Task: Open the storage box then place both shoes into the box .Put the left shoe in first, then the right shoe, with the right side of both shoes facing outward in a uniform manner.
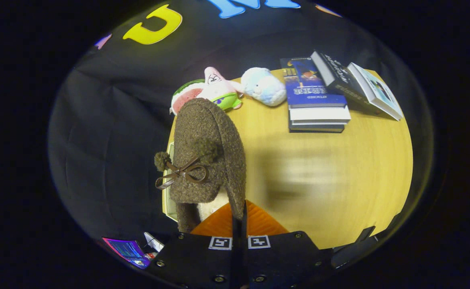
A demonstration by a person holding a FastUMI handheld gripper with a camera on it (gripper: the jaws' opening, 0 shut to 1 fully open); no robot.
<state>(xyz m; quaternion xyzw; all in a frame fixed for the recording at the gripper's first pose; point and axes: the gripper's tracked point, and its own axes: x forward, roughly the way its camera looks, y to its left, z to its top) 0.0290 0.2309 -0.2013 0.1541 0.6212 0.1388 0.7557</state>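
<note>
Fingers (241,216) pinched together on brown shoe's (208,152) rim, above table (339,180).

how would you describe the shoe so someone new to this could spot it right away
Start at the yellow wooden table; at its near left corner the tool is shut on the rim of a brown woolly slipper, held up off the tabletop. Unlike the pastel plush toys and stacked books beyond, it is dark, fuzzy and carries a ribbon bow with pompoms.
</note>
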